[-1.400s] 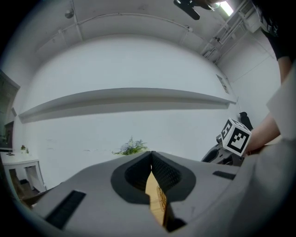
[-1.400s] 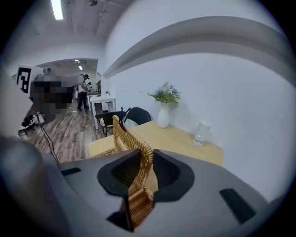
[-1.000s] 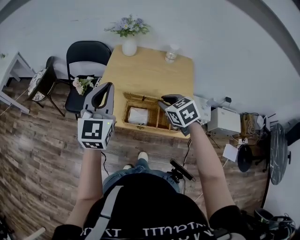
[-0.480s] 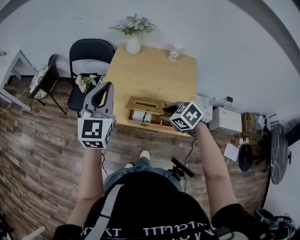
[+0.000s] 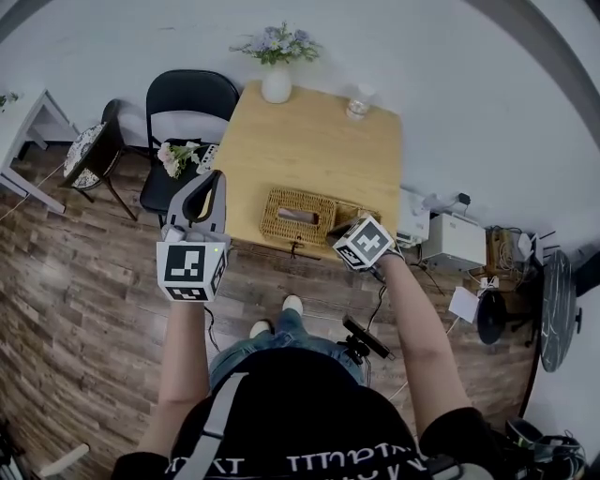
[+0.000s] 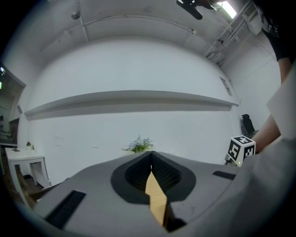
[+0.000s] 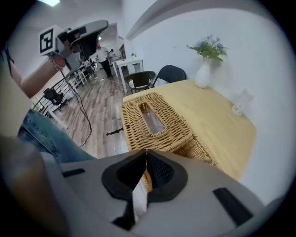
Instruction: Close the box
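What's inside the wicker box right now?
The lid lies down on the wicker box. Through the slot in the lid only a pale patch shows; whatever else is inside is covered.

Bright, even indoor light is recorded in all views. A ceiling strip light (image 6: 226,8) is seen glaring at the top right of the left gripper view. Soft shadow is noted under the wall ledge (image 6: 129,99). Heavy fisheye bending and black vignetted corners are recorded. The box (image 7: 155,122) is rendered sharp; the nearest foreground appears slightly soft, possibly from closeness to the lens.
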Action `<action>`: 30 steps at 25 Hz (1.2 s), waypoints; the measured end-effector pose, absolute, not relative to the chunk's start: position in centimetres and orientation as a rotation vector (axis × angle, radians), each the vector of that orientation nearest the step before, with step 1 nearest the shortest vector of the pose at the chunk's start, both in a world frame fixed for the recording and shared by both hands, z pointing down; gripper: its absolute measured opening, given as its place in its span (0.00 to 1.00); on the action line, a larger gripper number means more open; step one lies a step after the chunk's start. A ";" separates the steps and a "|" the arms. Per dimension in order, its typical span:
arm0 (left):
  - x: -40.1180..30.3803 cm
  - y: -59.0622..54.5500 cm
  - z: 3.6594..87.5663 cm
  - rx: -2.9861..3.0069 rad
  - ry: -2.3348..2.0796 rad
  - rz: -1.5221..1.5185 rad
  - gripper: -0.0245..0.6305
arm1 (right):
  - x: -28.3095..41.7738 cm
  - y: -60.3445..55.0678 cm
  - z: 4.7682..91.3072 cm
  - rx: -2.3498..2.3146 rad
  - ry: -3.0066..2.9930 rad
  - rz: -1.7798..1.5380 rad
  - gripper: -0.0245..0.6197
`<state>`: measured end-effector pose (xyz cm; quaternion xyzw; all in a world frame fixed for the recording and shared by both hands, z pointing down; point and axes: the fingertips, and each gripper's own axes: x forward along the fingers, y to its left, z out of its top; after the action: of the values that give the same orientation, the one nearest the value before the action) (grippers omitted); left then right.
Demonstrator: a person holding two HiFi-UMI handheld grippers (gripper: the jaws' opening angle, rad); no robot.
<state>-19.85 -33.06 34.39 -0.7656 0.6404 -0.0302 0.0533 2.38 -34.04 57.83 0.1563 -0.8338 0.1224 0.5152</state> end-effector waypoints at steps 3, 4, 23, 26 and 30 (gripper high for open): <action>-20.4 -32.3 35.1 -2.334 1.960 -0.094 0.06 | 2.5 -33.9 57.7 0.417 -2.006 0.334 0.07; -20.5 -32.0 35.3 -2.338 1.962 -0.093 0.06 | 2.5 -33.7 57.6 0.419 -2.003 0.326 0.07; -18.9 -25.7 35.0 -2.414 1.824 -0.041 0.06 | 0.6 -28.3 43.8 0.973 -2.344 0.181 0.16; -18.4 -25.3 34.2 -2.405 1.810 -0.017 0.06 | 0.6 -27.1 41.1 1.039 -2.400 0.088 0.09; -17.7 -25.2 32.3 -2.371 1.790 0.016 0.06 | 1.2 -26.5 37.3 1.160 -2.472 -0.001 0.06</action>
<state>-17.72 -25.16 32.34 -0.7952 0.6003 0.0053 0.0853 1.21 -26.53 37.29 0.4159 -0.8863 -0.0004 0.2039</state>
